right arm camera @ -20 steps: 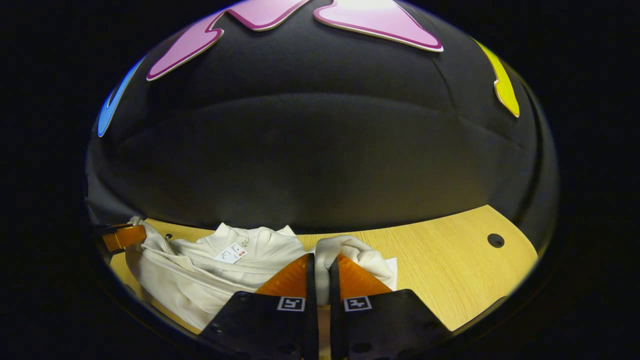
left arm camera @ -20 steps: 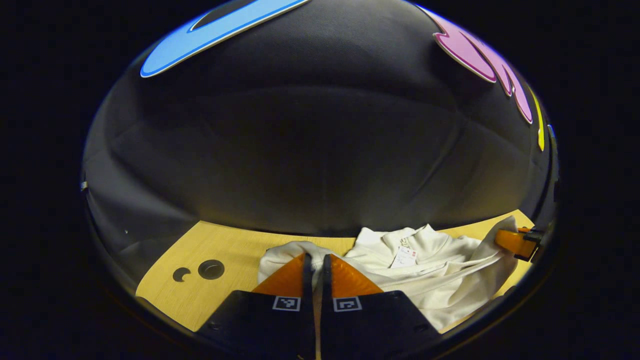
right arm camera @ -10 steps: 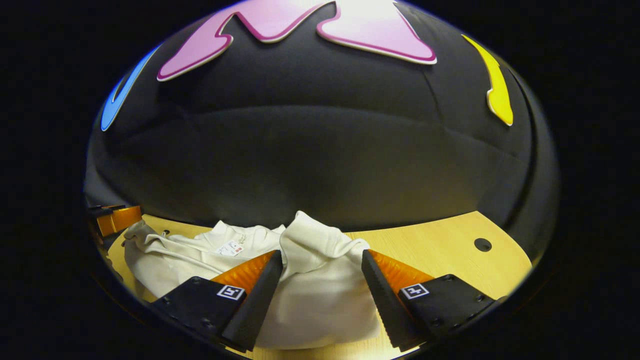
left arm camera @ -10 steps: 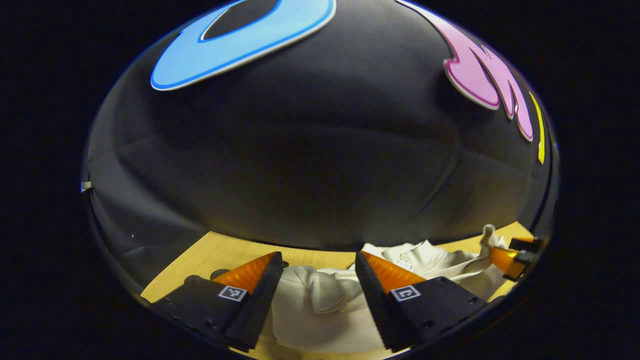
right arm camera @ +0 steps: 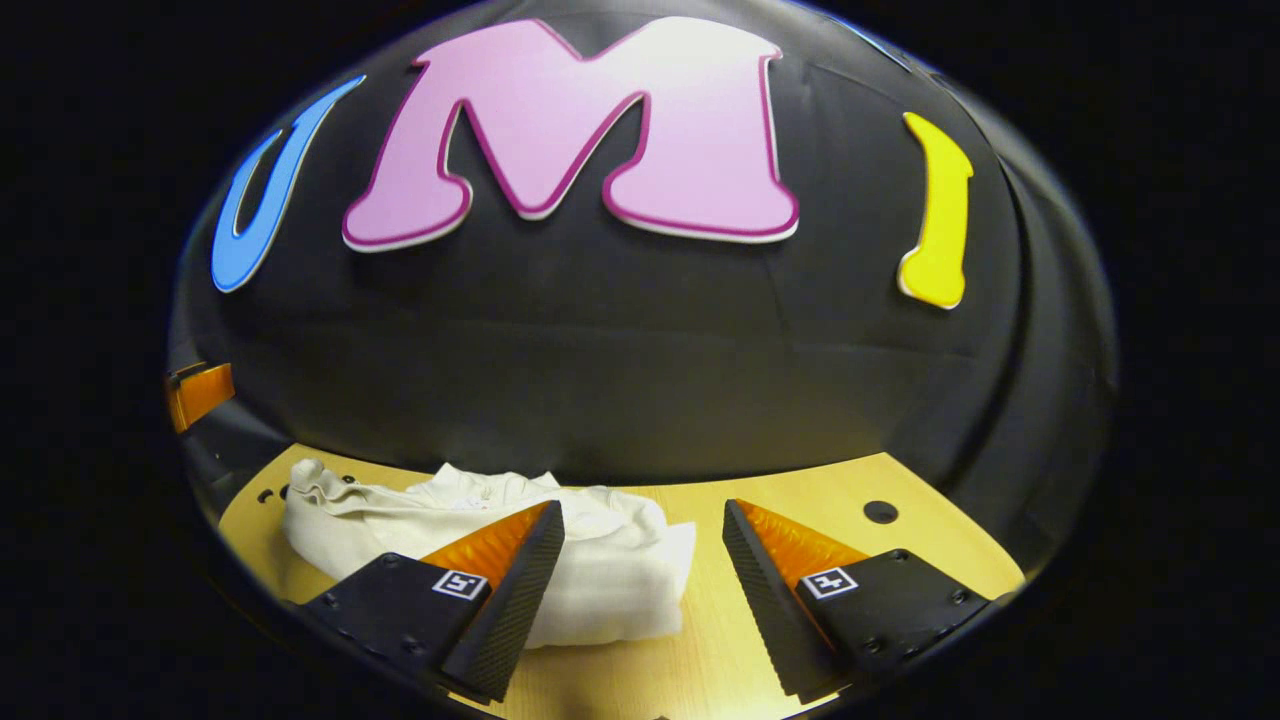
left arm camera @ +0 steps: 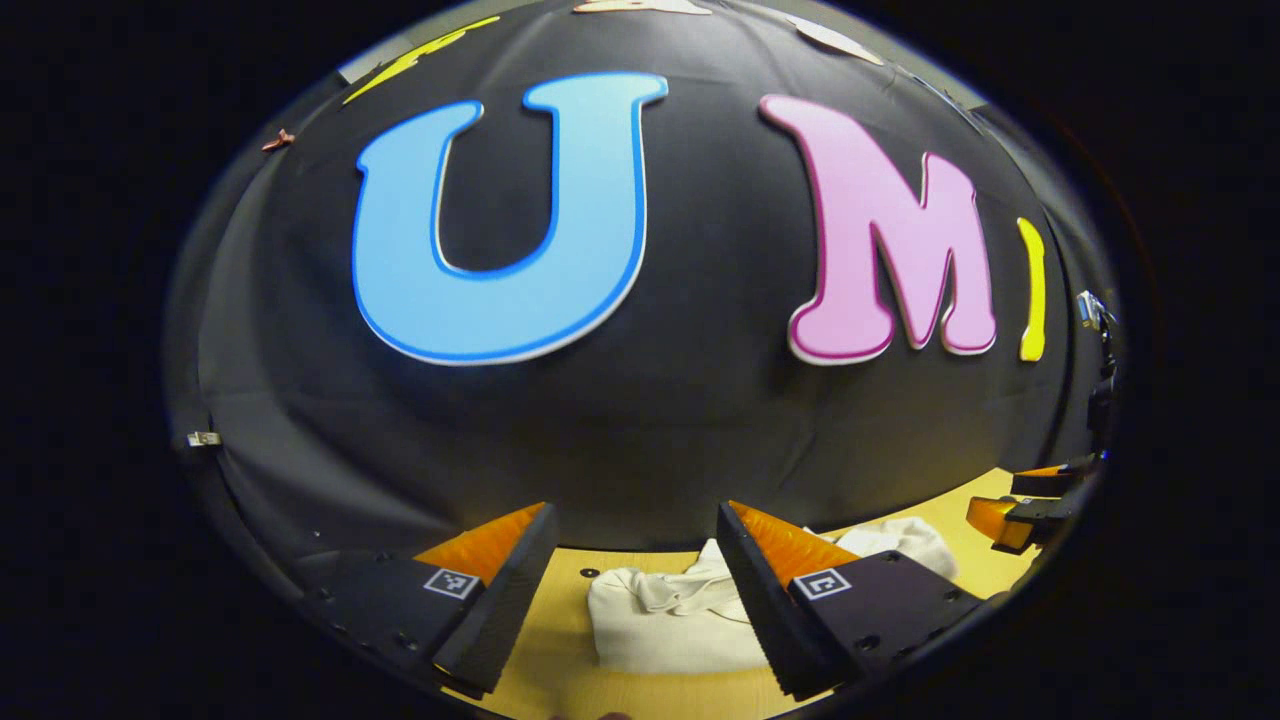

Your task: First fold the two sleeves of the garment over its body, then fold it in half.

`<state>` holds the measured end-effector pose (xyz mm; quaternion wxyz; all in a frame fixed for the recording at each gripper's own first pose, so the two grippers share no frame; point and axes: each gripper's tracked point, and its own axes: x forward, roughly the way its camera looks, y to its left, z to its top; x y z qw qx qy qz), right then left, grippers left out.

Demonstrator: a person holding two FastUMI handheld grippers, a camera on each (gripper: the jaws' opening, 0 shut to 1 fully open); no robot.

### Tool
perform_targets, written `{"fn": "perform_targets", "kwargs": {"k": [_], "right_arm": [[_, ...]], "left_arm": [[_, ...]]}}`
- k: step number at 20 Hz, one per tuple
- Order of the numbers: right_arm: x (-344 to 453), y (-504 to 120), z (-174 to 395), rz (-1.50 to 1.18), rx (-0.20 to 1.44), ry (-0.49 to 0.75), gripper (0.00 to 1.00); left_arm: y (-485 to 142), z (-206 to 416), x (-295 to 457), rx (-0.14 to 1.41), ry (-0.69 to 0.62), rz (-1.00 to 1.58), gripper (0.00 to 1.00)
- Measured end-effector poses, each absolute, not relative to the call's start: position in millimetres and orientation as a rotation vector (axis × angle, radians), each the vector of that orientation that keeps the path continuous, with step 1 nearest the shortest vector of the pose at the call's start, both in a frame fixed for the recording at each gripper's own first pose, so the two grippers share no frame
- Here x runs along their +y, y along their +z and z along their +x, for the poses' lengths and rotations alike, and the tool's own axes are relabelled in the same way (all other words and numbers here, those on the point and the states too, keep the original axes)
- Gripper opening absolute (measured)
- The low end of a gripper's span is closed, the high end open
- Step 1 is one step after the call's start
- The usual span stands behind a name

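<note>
Bare table (right arm camera: 800,480) stretches right of the garment (right arm camera: 600,570). The garment lies bunched, long axis left to right, near the wall. My left gripper (left arm camera: 632,570) and right gripper (right arm camera: 640,565) gape wide above it, gripping nothing.

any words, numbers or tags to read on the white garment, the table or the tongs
left tongs: no words; each finger bears a square black-and-white coded marker, which is a pattern and not text.
right tongs: the same kind of coded marker, no words.
white garment: no print or tag can be read here.
wooden table: no writing.
</note>
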<state>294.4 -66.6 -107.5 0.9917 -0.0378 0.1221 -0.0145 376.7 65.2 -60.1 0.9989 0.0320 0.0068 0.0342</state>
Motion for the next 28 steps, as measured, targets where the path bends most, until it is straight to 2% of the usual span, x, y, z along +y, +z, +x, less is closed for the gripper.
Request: {"fn": "perform_targets", "kwargs": {"k": [3, 9, 16, 23, 28], "right_arm": [[-79, -68, 258, -0.065, 0.217, -0.042, 0.98], [-85, 18, 174, -0.101, 0.112, -0.038, 0.97], [-65, 80, 91, -0.142, 0.012, 0.012, 0.97], [-55, 103, 25, -0.174, -0.055, 0.056, 0.97], [-44, 64, -19, -0.091, 0.076, 0.065, 0.97]], "left_arm": [[-22, 334, 49, -0.022, 0.017, 0.064, 0.98], [48, 240, 53, -0.112, 0.025, 0.104, 0.97], [58, 132, 62, -0.059, 0.016, 0.054, 0.98], [52, 72, 44, -0.058, -0.027, -0.039, 0.99], [21, 46, 39, -0.009, -0.007, -0.151, 0.99]]}}
